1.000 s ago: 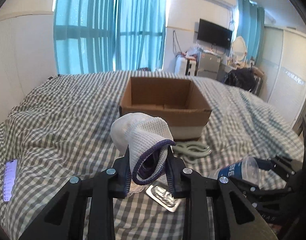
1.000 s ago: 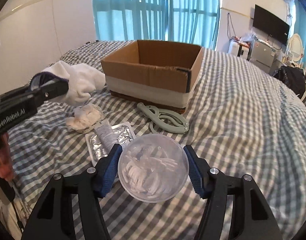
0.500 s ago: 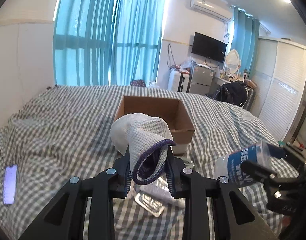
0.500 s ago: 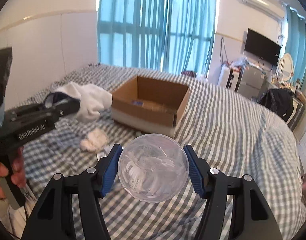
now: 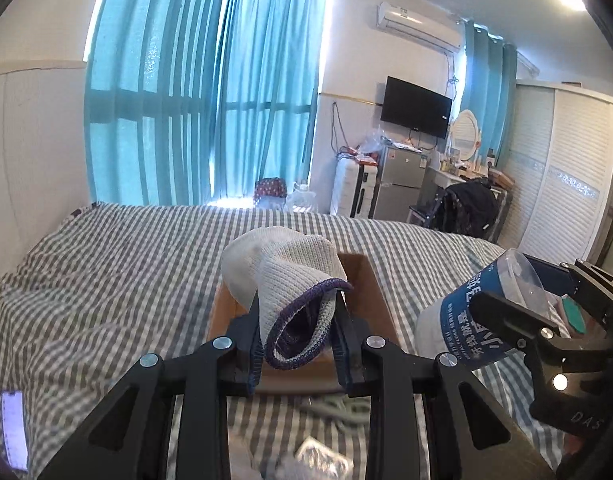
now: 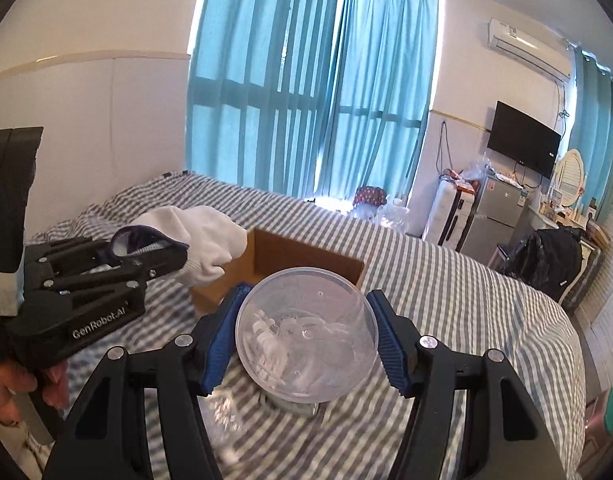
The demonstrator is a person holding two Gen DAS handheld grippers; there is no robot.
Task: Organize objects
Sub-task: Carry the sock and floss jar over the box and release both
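My left gripper (image 5: 300, 344) is shut on a white sock with a purple cuff (image 5: 290, 280), held in the air just short of the open cardboard box (image 5: 366, 280) on the checked bed. My right gripper (image 6: 306, 340) is shut on a clear plastic jar (image 6: 306, 336) with white pieces inside; the jar and its blue label also show at the right of the left wrist view (image 5: 478, 320). In the right wrist view the sock (image 6: 202, 240) hangs over the box's left wall (image 6: 298, 256), with the left gripper (image 6: 154, 256) beside it.
A phone (image 5: 14, 424) lies on the bed at the far left. A foil blister pack (image 5: 322, 456) and a pale green folding hanger (image 5: 338, 408) lie on the bed below the grippers. Furniture, a fridge and a suitcase stand beyond the bed's far side.
Both grippers have risen and moved forward toward the box with the sock and the jar held. The items on the bed have dropped low in both views.
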